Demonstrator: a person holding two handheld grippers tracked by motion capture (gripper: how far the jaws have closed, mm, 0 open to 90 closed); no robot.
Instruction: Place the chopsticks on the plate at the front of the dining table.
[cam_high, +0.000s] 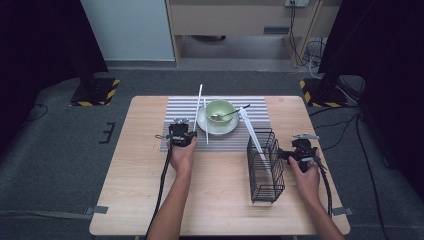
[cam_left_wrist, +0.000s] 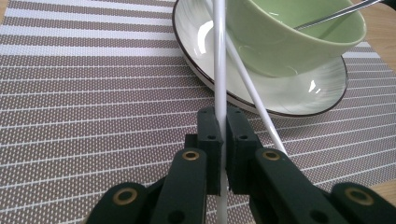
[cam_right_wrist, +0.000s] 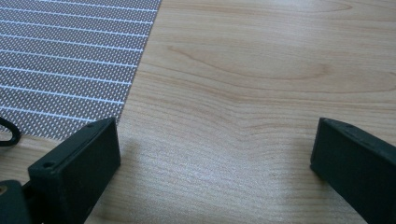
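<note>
My left gripper (cam_high: 183, 129) (cam_left_wrist: 223, 115) is shut on a white chopstick (cam_high: 198, 102) (cam_left_wrist: 219, 60), which points away over the striped placemat (cam_high: 225, 142) (cam_left_wrist: 93, 93). A second white chopstick (cam_high: 206, 127) (cam_left_wrist: 254, 95) lies slanted against the rim of the white plate (cam_high: 202, 122) (cam_left_wrist: 322, 88). On the plate sits a green bowl (cam_high: 220, 110) (cam_left_wrist: 289, 42) with a metal spoon (cam_high: 231, 113) (cam_left_wrist: 336, 14) in it. My right gripper (cam_high: 296, 154) (cam_right_wrist: 215, 135) stands open over bare wood, just right of a black wire basket (cam_high: 265, 172).
White sticks (cam_high: 248, 126) lean out of the basket toward the bowl. The wooden table (cam_high: 150, 200) (cam_right_wrist: 261, 70) has free room at front left. A corner of the placemat (cam_right_wrist: 70, 60) shows in the right gripper view.
</note>
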